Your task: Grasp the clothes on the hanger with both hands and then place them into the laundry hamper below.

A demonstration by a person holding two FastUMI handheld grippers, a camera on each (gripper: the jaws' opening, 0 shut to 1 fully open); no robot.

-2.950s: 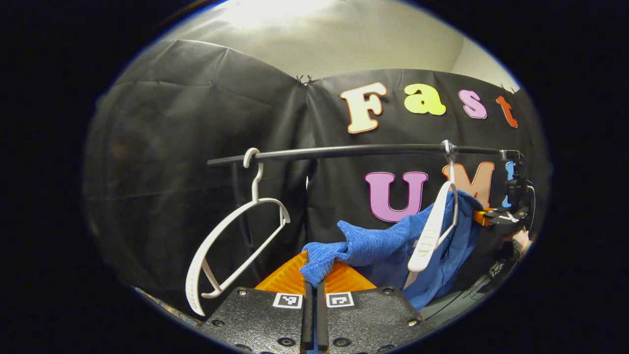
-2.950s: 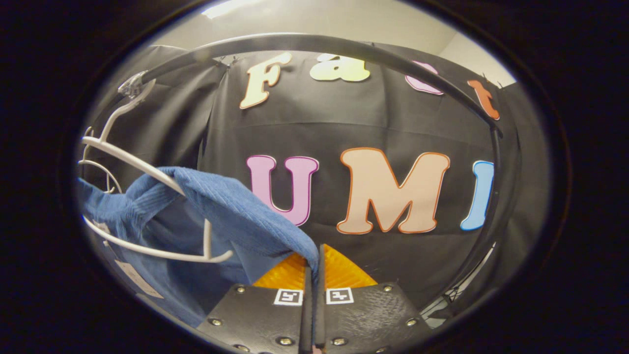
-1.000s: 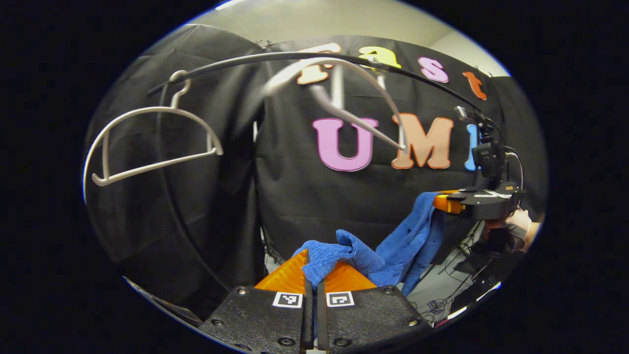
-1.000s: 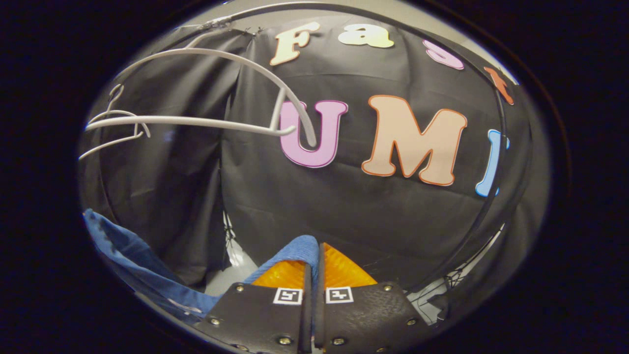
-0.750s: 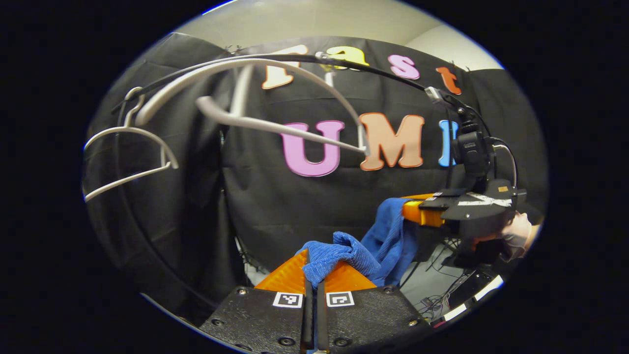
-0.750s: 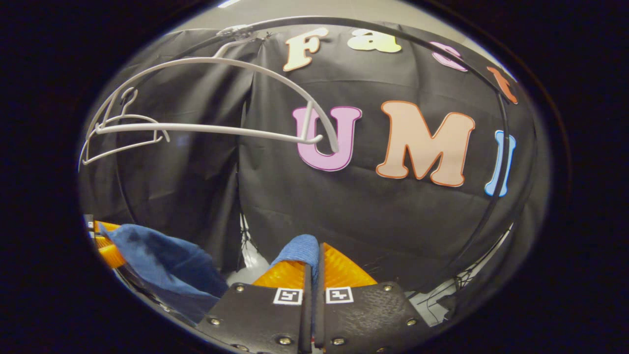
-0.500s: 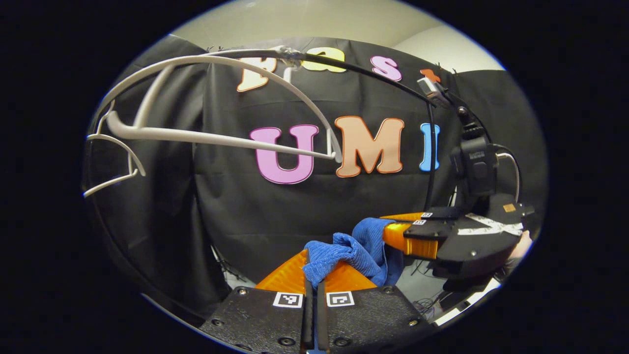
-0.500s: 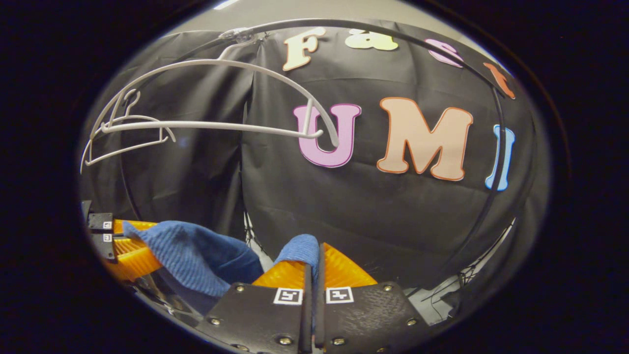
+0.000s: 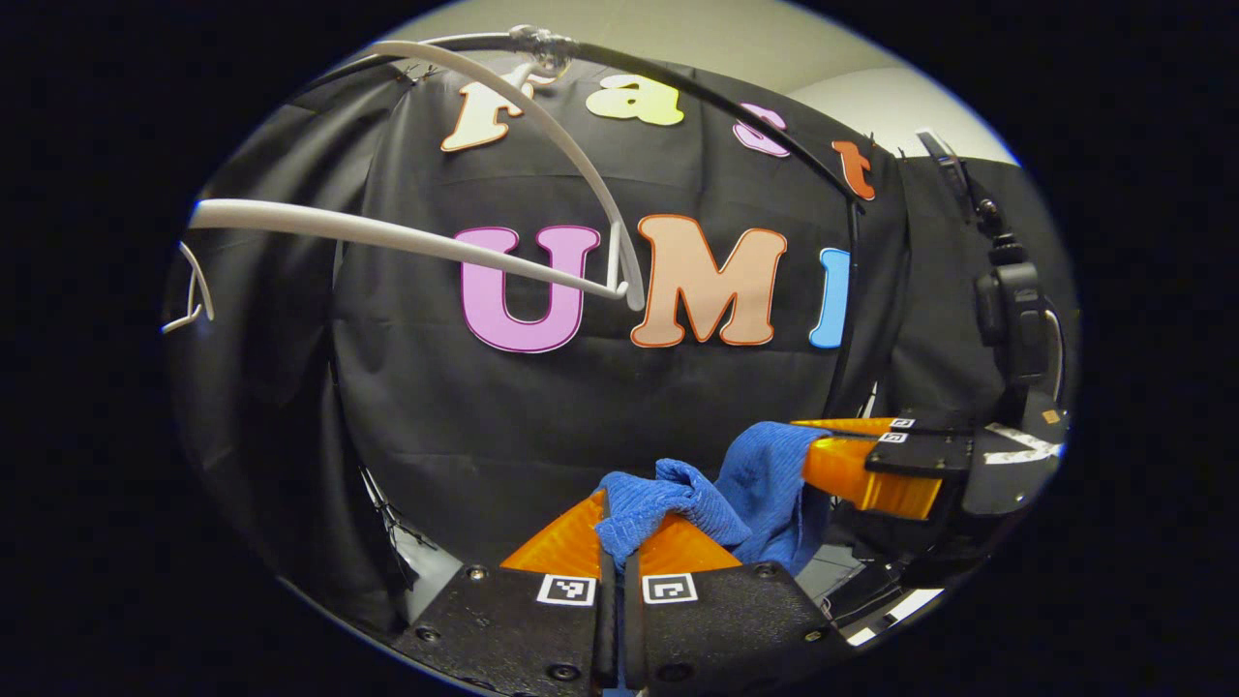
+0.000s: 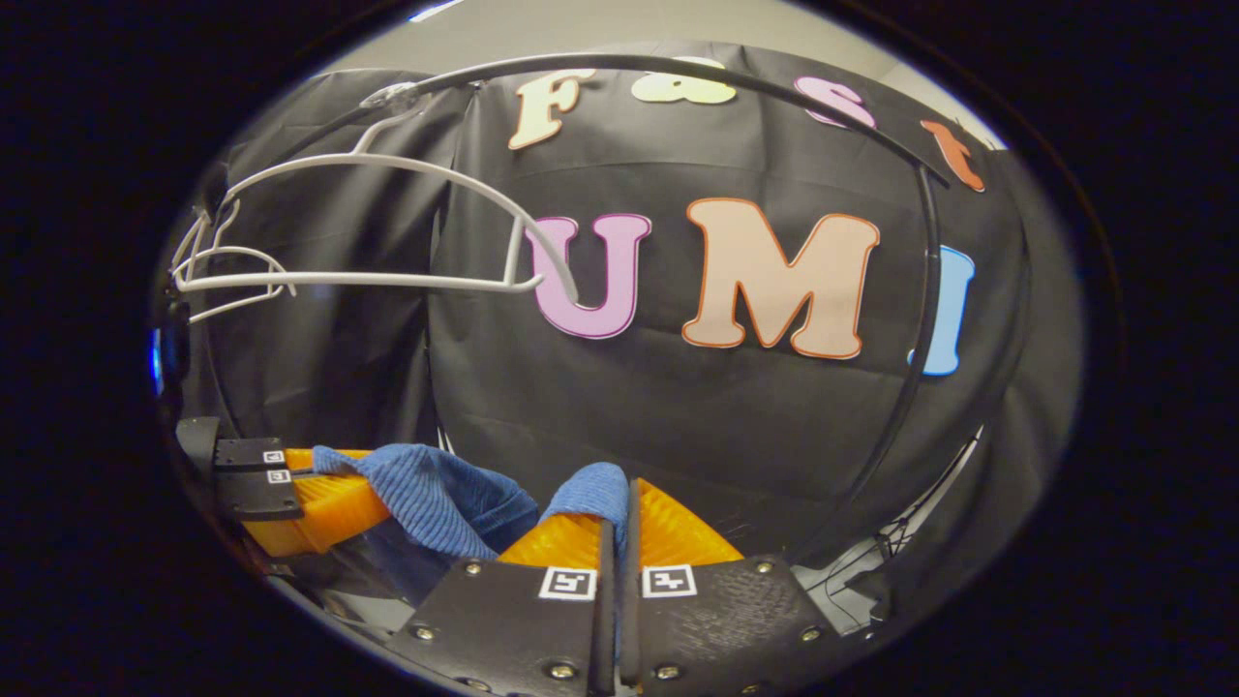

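Both gripper views face the booth wall [image 9: 581,407], sharing the hanger [image 10: 387,223].

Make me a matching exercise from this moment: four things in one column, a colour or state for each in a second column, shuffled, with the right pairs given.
Things:
1. garment
2. hanger
3. rail
4. left gripper

Colour or state:
A. white, bare, hanging from the rail
B. black, curving overhead
C. blue, held between both grippers
D. orange fingers shut on the cloth

Pairs: 1-C, 2-A, 3-B, 4-D
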